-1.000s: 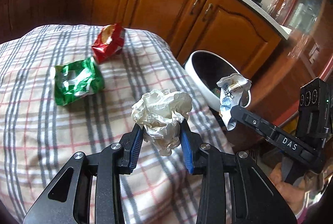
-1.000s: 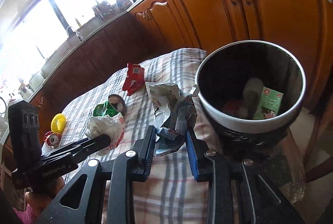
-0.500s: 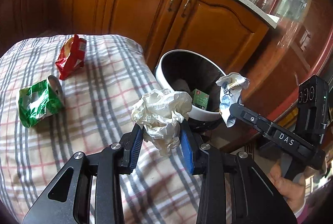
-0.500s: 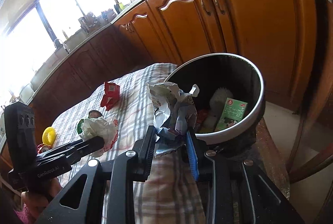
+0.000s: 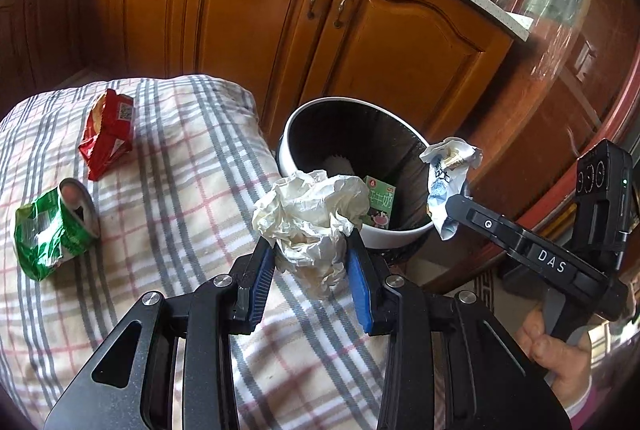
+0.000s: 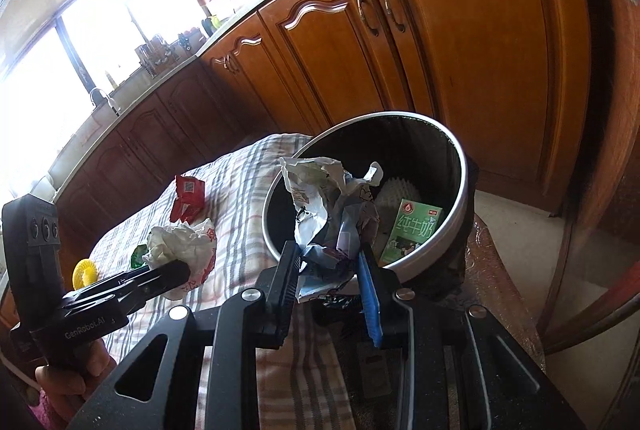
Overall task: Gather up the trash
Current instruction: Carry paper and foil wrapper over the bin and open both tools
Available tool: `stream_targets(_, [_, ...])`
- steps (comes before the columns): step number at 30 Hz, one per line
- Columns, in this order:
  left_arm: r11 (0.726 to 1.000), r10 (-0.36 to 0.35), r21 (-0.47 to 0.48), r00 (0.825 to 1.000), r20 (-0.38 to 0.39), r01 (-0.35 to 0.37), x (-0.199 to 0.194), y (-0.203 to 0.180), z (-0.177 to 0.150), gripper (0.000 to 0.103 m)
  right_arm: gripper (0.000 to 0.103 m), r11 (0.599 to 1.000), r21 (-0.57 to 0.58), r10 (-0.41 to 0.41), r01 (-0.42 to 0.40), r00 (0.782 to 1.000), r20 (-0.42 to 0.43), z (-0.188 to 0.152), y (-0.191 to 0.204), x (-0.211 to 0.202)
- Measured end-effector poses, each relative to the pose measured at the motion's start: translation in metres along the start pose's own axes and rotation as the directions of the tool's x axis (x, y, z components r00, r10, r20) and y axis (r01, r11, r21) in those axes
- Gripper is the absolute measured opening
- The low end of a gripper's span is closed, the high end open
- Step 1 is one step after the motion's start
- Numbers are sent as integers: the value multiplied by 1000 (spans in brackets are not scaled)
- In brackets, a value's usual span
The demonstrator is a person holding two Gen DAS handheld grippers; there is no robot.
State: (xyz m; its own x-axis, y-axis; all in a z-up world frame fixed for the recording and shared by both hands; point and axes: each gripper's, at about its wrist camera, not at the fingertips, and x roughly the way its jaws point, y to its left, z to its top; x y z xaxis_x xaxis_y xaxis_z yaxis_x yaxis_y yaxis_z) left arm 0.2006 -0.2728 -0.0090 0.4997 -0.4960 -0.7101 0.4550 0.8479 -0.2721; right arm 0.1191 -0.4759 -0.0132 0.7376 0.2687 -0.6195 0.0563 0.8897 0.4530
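My left gripper (image 5: 310,262) is shut on a crumpled white paper ball (image 5: 312,214), held above the checked tablecloth just short of the white bin (image 5: 292,134). It also shows in the right wrist view (image 6: 180,246). My right gripper (image 6: 330,266) is shut on a crumpled blue-white wrapper (image 6: 332,206), held at the bin's near rim (image 6: 460,198). The wrapper also shows in the left wrist view (image 5: 448,178). A green milk carton (image 6: 412,230) and a white spiky ball (image 6: 396,190) lie inside the bin.
A red snack bag (image 5: 108,134) and a green snack bag (image 5: 52,226) lie on the checked cloth (image 5: 180,190). A yellow ring-shaped thing (image 6: 84,270) sits at the cloth's far side. Wooden cabinets (image 5: 280,30) stand behind the bin.
Both grippers have moved toward the bin with their trash. The bin now looms larger in both views. The wrapper now sits over the bin's near rim.
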Motion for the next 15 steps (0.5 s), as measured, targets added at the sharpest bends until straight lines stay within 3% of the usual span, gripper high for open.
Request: stream_targets(15, [996, 3, 93, 1000, -21, -1, 34, -28, 39, 33, 30, 999, -1, -49, 49, 999, 12, 27, -19, 13])
